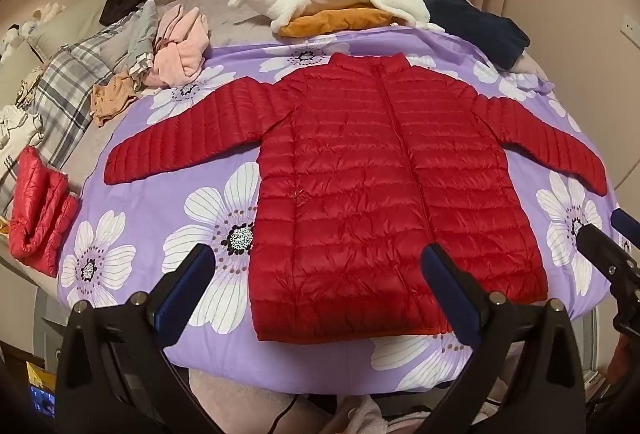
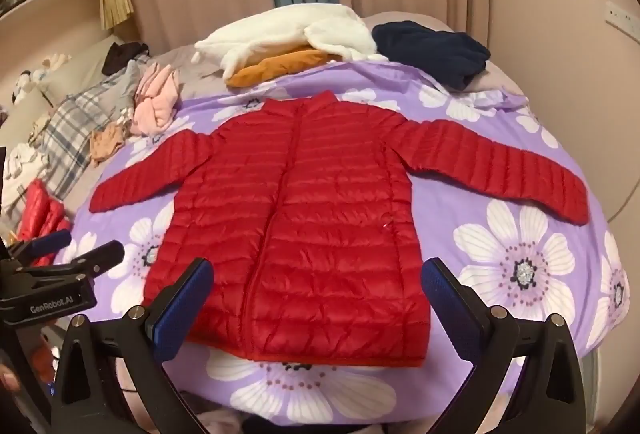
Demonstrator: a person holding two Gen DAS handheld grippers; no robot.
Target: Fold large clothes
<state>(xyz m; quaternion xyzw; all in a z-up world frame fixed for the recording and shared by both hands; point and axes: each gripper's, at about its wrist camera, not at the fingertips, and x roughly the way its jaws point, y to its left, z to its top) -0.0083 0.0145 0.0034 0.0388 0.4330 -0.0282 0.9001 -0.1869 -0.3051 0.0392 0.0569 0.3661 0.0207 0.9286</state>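
Your left wrist view alone shows the bed's [image 1: 132, 318] near-left corner. Red jacket [image 1: 372, 194] lies flat, sleeves spread, mid-bed. Your left gripper [image 1: 318, 270] and right gripper [image 2: 316, 284] hang spread above its hem, empty.

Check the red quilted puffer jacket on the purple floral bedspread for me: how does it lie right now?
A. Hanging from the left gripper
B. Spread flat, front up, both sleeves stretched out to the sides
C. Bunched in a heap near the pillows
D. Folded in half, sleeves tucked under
B: the red quilted puffer jacket lies flat on the purple floral bedspread, zip facing up, sleeves out to both sides; both grippers hover open, holding nothing.
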